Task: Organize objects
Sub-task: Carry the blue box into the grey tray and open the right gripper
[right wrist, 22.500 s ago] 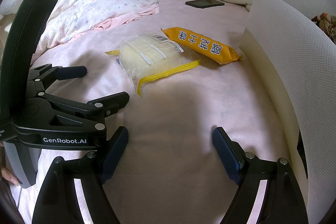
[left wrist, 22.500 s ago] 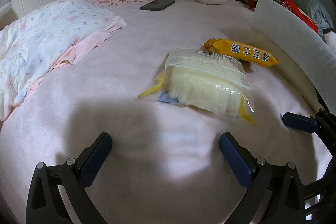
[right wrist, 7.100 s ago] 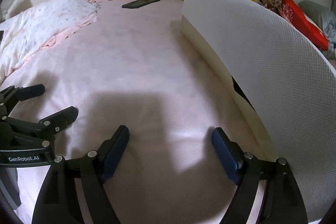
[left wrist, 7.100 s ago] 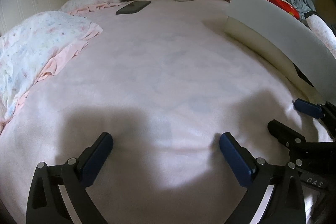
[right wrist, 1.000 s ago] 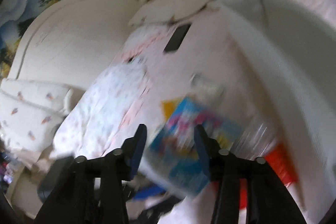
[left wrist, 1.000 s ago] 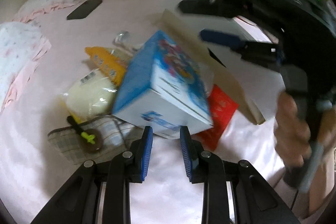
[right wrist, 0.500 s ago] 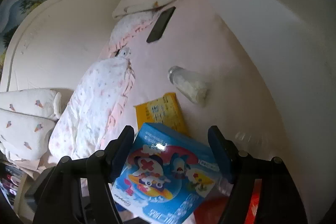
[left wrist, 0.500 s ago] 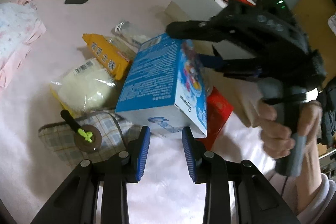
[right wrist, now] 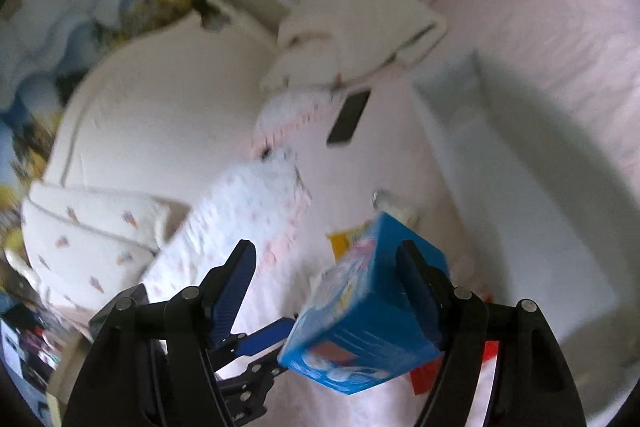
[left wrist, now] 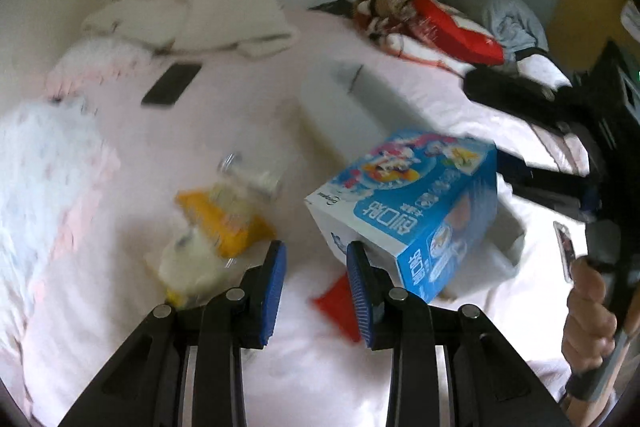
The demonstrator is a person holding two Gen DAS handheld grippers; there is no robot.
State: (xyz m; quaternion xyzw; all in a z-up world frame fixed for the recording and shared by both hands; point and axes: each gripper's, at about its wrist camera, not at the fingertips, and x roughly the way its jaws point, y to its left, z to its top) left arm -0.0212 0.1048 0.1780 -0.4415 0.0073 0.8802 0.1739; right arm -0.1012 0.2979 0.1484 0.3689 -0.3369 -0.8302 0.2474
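Note:
A blue carton point(left wrist: 412, 207) with cartoon print hangs tilted over the pink bed. In the right wrist view the blue carton point(right wrist: 360, 311) sits between the jaws of my right gripper point(right wrist: 326, 287). It leans on the right finger point(right wrist: 418, 291), and a gap separates it from the left finger point(right wrist: 236, 291). My left gripper point(left wrist: 316, 287) is shut with nothing between its pads, its tips by the carton's lower corner. The view is motion-blurred.
A yellow snack packet point(left wrist: 224, 223), a clear jar point(left wrist: 248, 179), a bag of white food point(left wrist: 188, 263) and a red packet point(left wrist: 340, 301) lie below. A white bin point(left wrist: 348, 107) stands behind. A black phone point(left wrist: 172, 83) lies near folded blankets. A hand point(left wrist: 588, 319) grips the right tool.
Both grippers have risen and the bed's clutter looks farther off. The right jaws have spread wider around the blue carton, which has tipped over. The checked pouch has left the left view.

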